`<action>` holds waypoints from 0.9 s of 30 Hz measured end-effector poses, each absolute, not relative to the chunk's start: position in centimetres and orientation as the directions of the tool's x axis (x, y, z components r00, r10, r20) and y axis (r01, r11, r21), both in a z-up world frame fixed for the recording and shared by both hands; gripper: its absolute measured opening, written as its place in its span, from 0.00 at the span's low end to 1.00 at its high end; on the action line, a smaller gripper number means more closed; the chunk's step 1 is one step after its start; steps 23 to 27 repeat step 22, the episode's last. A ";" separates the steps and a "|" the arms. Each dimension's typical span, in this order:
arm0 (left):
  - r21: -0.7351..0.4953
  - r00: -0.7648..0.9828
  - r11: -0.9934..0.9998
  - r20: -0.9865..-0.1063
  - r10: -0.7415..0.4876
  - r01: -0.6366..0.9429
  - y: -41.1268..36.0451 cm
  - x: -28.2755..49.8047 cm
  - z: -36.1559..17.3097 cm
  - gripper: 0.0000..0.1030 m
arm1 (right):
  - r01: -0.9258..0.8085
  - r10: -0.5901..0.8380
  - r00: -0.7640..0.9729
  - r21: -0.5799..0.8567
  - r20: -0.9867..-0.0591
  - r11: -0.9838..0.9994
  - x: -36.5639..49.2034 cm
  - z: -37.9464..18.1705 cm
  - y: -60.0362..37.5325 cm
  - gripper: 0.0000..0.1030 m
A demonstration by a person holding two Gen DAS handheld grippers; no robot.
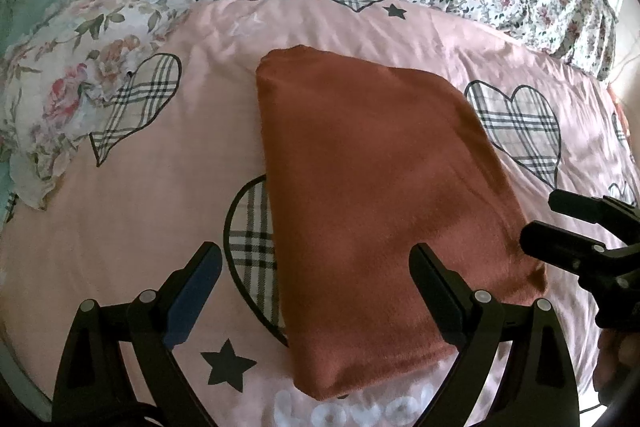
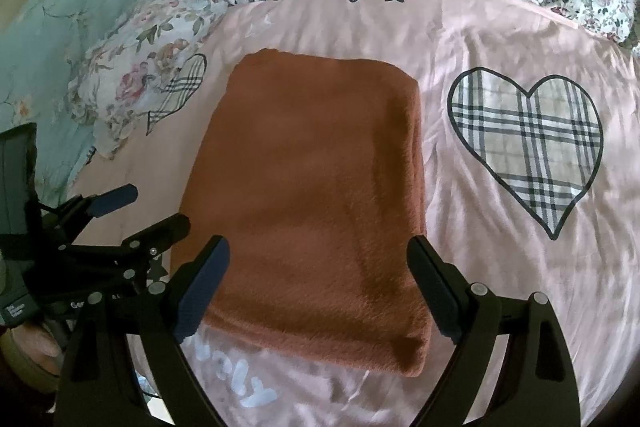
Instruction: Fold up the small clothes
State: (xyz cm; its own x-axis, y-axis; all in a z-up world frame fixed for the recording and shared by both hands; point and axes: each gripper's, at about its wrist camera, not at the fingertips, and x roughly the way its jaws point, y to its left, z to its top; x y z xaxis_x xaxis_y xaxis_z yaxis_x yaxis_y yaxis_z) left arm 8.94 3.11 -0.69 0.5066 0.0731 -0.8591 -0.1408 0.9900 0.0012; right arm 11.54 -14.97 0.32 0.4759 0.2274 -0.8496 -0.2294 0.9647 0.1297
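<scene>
Fold judged nearly complete: rust garment (image 2: pixel 308 195) lay as a flat rectangle on the bed (image 2: pixel 500 267), just ahead of the right gripper (image 2: pixel 320 287) and left gripper (image 1: pixel 316 291), both spread, empty. Next, likely a final halving or setting aside.

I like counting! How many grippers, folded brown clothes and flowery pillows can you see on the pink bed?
Grippers: 2, left gripper and right gripper
Folded brown cloth: 1
Flowery pillow: 1
Total: 4

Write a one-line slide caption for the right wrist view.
Open right hand-held gripper poised over a folded rust-brown cloth on a pink heart-print bedsheet, left hand-held gripper alongside.
</scene>
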 end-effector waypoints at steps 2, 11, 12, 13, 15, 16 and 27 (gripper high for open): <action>0.005 0.508 0.990 -0.858 0.077 -0.143 3.1 9.0 -0.7 0.92 | -0.229 0.227 0.478 0.129 -0.848 0.965 11.5 0.4 -15.2 0.88; 0.017 0.504 0.987 -0.859 0.096 -0.159 2.9 8.8 -0.8 0.92 | -0.221 0.223 0.481 0.129 -0.848 0.967 11.2 0.4 -15.7 0.88; 0.019 0.505 0.987 -0.858 0.099 -0.161 2.9 8.7 -0.7 0.92 | -0.223 0.224 0.481 0.129 -0.848 0.966 11.1 0.3 -15.7 0.88; 0.023 0.506 0.987 -0.856 0.103 -0.162 2.9 8.6 -0.7 0.92 | -0.224 0.225 0.480 0.129 -0.848 0.966 11.0 0.3 -15.7 0.88; 0.027 0.507 0.986 -0.855 0.108 -0.164 2.7 8.4 -0.7 0.92 | -0.226 0.226 0.479 0.130 -0.848 0.966 10.9 0.3 -15.7 0.88; 0.028 0.508 0.986 -0.854 0.109 -0.166 2.7 8.3 -0.7 0.92 | -0.226 0.225 0.479 0.129 -0.848 0.966 10.8 0.3 -15.6 0.88; 0.032 0.499 0.985 -0.859 0.112 -0.167 2.9 7.9 -1.6 0.92 | -0.227 0.229 0.467 0.135 -0.854 0.965 10.6 -0.5 -15.4 0.88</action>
